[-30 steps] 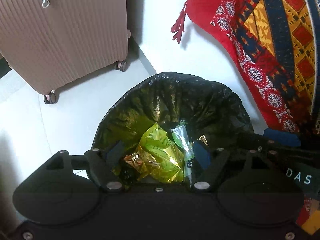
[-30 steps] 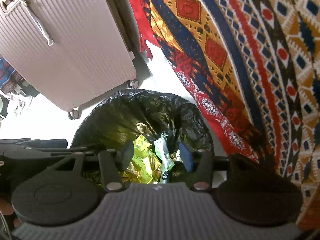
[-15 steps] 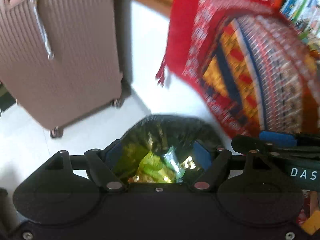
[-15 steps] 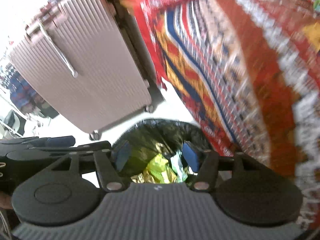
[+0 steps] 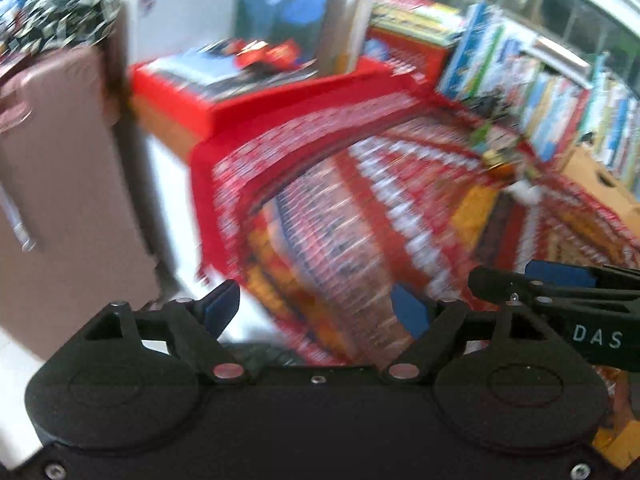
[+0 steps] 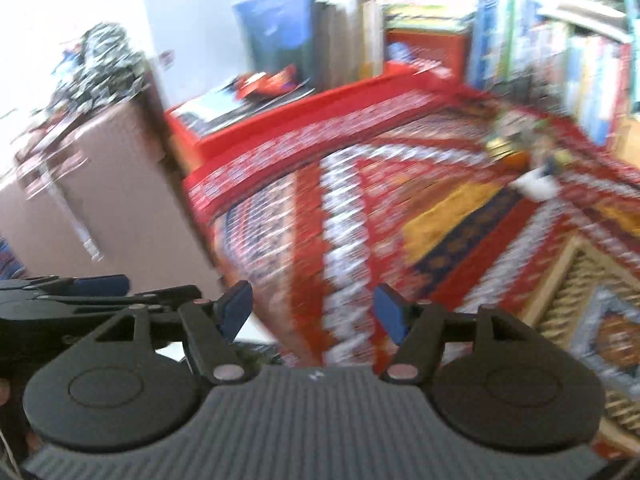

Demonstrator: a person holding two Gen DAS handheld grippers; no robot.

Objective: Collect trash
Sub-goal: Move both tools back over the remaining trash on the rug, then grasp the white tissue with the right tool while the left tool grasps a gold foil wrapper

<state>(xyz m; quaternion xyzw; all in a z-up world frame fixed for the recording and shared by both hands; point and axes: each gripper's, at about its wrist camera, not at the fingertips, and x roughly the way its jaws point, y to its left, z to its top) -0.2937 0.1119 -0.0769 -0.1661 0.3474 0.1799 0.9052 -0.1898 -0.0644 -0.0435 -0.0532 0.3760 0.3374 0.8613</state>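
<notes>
Both views are smeared by motion blur. The left gripper (image 5: pixel 310 308), a black plastic linkage tipped with flat blue pads, shows its fingers (image 5: pixel 222 307) spread wide with nothing between them; the right gripper (image 6: pixel 314 312), built alike on a ribbed grey body, likewise stands well open and empty, and both sets of jaws have just been opening further. The task's things — the remaining litter — appear as a small cluster of crumpled, shiny wrappers (image 6: pixel 528 160) in yellow, green and white lying far across the red, yellow and blue geometric-patterned woven cloth (image 6: pixel 380 216) that drapes over the surface; the blur hides how many pieces there are. Only a dark sliver, probably the rim of the black plastic bin liner (image 5: pixel 264 354), shows at the lower edge between the fingers. Risks, as a judgement: the soft, pliable cloth may be pinched along with a thin wrapper and dragged; light, slippery foil may slide from the flat pads on the way to the bin; a reach this fast may overshoot into the row of upright glossy books (image 5: pixel 560 100) behind. The ribbed, rounded pink hard-shell suitcase (image 5: pixel 60 184) stands just beside the surface, near the left gripper's path.
</notes>
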